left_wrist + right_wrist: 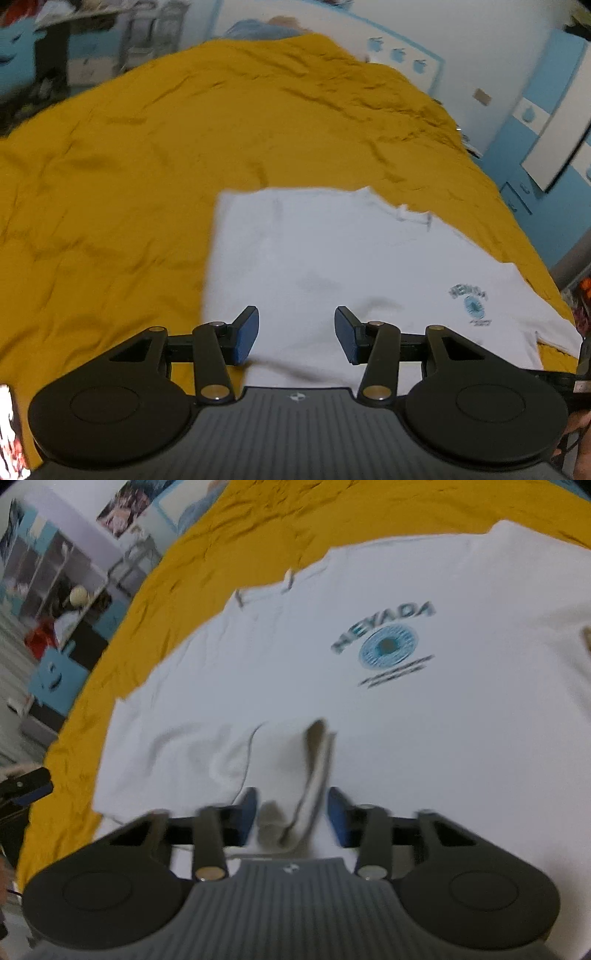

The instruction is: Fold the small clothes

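Observation:
A white T-shirt point(332, 251) lies spread on a mustard-yellow bed cover point(147, 166); its left side is folded in to a straight edge. Its blue "NEVADA" print point(384, 646) faces up. My left gripper point(296, 338) hovers open over the shirt's near edge, with nothing between its blue pads. In the right wrist view the shirt point(443, 720) fills the picture. My right gripper point(291, 818) stands over it with its jaws apart, and a raised, bunched fold of the white cloth point(314, 760) lies between the pads. This view is blurred.
The yellow cover point(166, 602) is creased and reaches the bed's edges. Blue and white cupboards point(546, 122) stand to the right of the bed. Shelves and boxes point(66, 627) stand on the floor beyond its other side. A blue pillow point(258, 29) lies at the far end.

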Demonstrator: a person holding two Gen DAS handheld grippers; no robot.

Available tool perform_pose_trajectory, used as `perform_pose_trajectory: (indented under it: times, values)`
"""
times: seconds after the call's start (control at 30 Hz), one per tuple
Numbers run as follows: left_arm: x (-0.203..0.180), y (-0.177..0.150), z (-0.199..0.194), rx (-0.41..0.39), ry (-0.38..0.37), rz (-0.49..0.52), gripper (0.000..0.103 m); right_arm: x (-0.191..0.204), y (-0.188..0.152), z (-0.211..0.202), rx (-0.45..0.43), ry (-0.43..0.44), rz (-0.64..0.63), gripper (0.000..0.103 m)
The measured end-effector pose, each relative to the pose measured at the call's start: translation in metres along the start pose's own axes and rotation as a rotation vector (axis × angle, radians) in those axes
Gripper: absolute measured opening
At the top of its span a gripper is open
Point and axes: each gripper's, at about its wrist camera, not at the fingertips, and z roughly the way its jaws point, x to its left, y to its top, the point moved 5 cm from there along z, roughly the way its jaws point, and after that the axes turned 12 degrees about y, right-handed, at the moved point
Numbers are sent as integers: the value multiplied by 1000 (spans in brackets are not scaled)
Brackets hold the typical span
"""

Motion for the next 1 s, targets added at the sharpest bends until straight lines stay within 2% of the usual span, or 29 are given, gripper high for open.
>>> perform_pose_trajectory:
  times: [0.07,0.17,0.4,0.57,0.73,0.87,0.93,1.0]
  values:
    - [11,-12,8,29,1,-15,55,10,-2,6,4,-1,-16,6]
    - [28,-29,15,68,-9,-25,55,28,12,-2,-39,-14,-91,3]
    - [29,-42,44,94,-36,-51,55,127,98,-33,-153,49,-311,2]
    - [25,-46,60,100,-15,-50,55,202,153,-51,-228,108,-433,2]
    - [23,-38,84,105,9,-105,55,244,180,-60,-264,117,-500,2]
    - [21,-28,101,94,25,-129,55,254,198,-79,-295,121,-508,2]
    - [20,-25,105,100,49,-124,31,251,207,-89,-319,107,-512,1]
    - [23,-24,107,110,51,-159,23,234,216,-102,-351,71,-506,1]
